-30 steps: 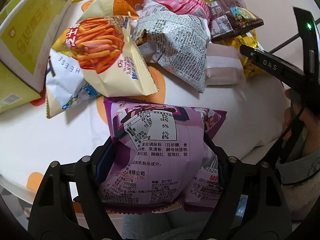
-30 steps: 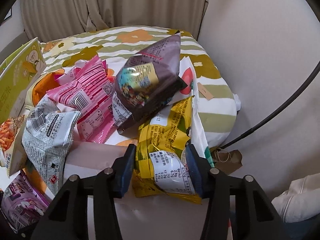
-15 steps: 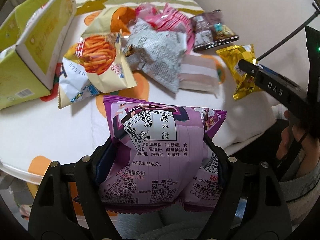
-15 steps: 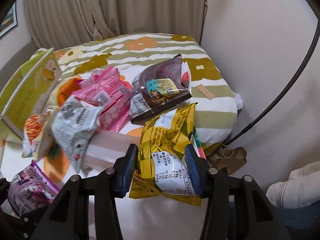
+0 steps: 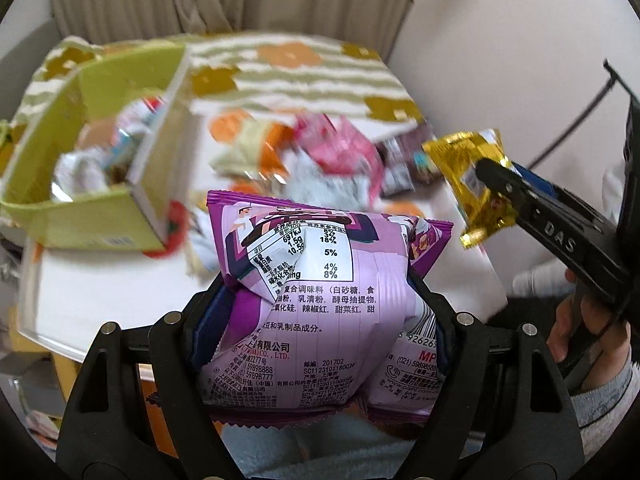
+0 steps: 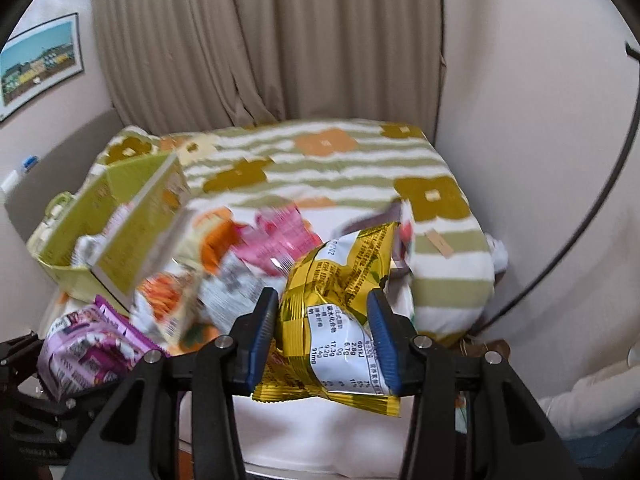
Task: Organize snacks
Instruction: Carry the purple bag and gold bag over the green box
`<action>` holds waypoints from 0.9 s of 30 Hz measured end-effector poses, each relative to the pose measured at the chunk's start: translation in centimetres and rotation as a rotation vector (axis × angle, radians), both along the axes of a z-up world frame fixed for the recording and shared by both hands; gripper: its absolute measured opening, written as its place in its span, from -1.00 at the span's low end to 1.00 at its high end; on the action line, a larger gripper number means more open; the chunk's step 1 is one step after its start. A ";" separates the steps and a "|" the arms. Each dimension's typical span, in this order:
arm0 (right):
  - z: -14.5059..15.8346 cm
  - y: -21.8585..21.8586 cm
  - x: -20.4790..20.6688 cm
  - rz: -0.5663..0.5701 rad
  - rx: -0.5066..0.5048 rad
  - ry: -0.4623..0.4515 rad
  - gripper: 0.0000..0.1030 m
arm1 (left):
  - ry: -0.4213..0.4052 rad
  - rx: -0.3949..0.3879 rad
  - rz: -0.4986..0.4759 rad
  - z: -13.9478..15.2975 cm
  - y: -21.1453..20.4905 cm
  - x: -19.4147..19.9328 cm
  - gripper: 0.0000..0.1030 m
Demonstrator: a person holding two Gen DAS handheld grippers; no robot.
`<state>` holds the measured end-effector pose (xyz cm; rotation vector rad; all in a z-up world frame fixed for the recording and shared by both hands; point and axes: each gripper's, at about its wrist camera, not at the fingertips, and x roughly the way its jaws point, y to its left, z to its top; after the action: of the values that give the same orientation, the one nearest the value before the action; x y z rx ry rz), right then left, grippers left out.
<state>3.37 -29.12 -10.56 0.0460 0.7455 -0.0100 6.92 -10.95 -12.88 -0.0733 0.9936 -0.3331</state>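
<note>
Holding left: left gripper (image 5: 320, 320) tilted downward, clamped on crinkly purple foil snack bag (image 5: 320, 304) between its pads.
Holding right: right gripper (image 6: 326, 336) angled down, pads pinching shiny gold foil snack packet (image 6: 340, 300).

Glossy crinkled-foil gold packet (image 6: 340, 300)

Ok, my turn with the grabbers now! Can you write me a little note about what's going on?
Left gripper: shut on the purple snack bag, lifted clear of the bed.
Right gripper: shut on the gold snack bag, also in the air.
Green box: open, to the left on the bed, some snacks already inside.
Left to do: put both bags in the box, probably, then the pink bag, the fries bag and the rest of the pile.
</note>
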 end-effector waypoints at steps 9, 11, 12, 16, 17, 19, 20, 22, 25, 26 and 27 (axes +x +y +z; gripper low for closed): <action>3.2 6.5 3.9 0.103 0.032 -0.068 -0.25 | -0.084 -0.004 0.104 3.5 8.4 4.9 0.50; 3.8 8.4 5.1 0.118 0.036 -0.077 -0.25 | -0.092 0.002 0.116 4.1 10.3 6.3 0.50; 4.1 9.5 5.8 0.125 0.036 -0.083 -0.28 | -0.097 0.005 0.125 4.3 11.5 7.2 0.50; 5.1 13.8 8.9 0.171 0.069 -0.097 -0.50 | -0.117 0.030 0.165 5.2 16.4 11.1 0.50; 5.2 14.9 9.9 0.193 0.088 -0.091 -0.91 | -0.120 0.040 0.175 5.3 17.7 12.3 0.50; 5.2 17.4 12.1 0.221 0.118 -0.083 -0.91 | -0.121 0.055 0.183 5.2 19.7 14.5 0.50; 5.2 18.3 12.9 0.229 0.125 -0.080 -0.91 | -0.122 0.068 0.189 5.2 20.9 15.7 0.50; 5.4 19.8 14.3 0.219 0.136 -0.089 -0.91 | -0.116 0.069 0.196 5.0 22.7 17.2 0.50; 5.0 20.1 15.5 0.166 0.195 -0.074 -0.90 | -0.101 0.054 0.193 4.4 24.8 18.9 0.50; 4.4 19.8 15.9 0.152 0.224 -0.053 -0.90 | -0.091 0.049 0.187 4.0 25.2 19.3 0.50; 3.4 19.4 16.3 0.135 0.244 -0.019 -0.90 | -0.079 0.045 0.181 3.6 25.5 19.6 0.50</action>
<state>19.71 -9.76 -7.12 0.2277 0.7269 0.2098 26.56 14.56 -9.31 -0.1076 0.9082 -0.1469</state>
